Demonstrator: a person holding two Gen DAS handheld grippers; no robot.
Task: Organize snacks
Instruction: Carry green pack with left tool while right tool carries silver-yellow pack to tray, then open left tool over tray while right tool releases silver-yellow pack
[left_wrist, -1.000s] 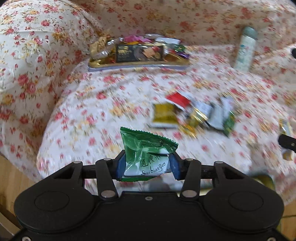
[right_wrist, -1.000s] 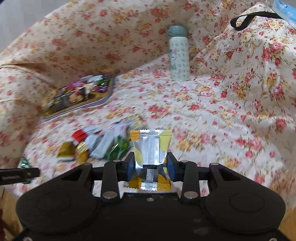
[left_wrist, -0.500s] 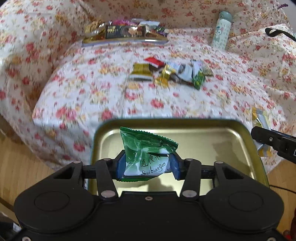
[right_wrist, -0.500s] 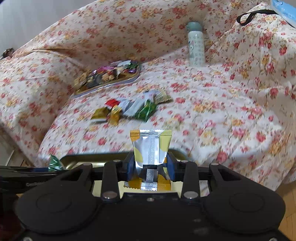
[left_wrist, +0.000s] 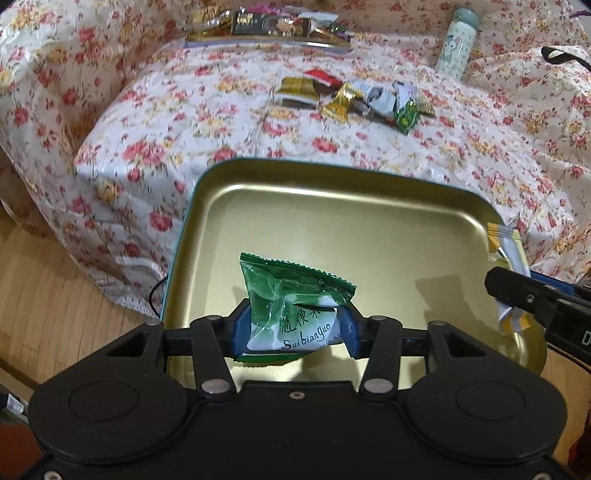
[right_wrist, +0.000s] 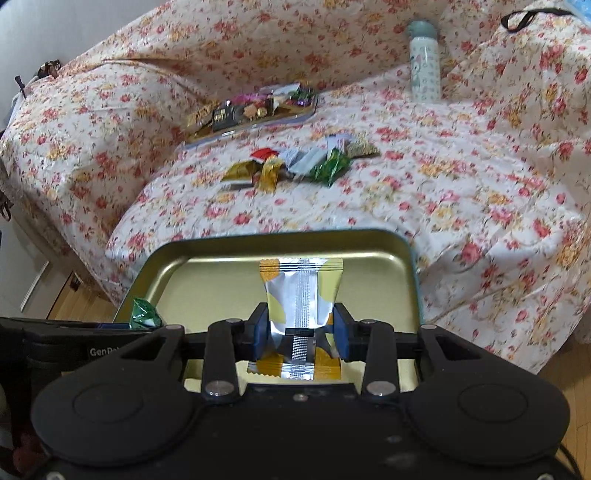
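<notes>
Left wrist view shows wood floor (left_wrist: 55, 295) left of the gold tin tray (left_wrist: 332, 206), unseen from the right; right wrist view shows wall beyond the floral sofa (right_wrist: 461, 192). Loose snacks (right_wrist: 295, 166) and a filled tray (right_wrist: 255, 110) lie on the sofa behind the gold tray, bottle (right_wrist: 424, 61) further back. Left gripper (left_wrist: 291, 326) pinches a green packet (left_wrist: 291, 295) above the tray, long axis upright. Right gripper (right_wrist: 300, 330) pinches a silver-yellow packet (right_wrist: 301, 291), upright, seam facing camera.

Home, prob. living rm: sofa (right_wrist: 461, 192) w/ floral cover, wood floor (left_wrist: 55, 295), kids' bottle (right_wrist: 424, 61), snack tray (right_wrist: 255, 110) on cushion.
</notes>
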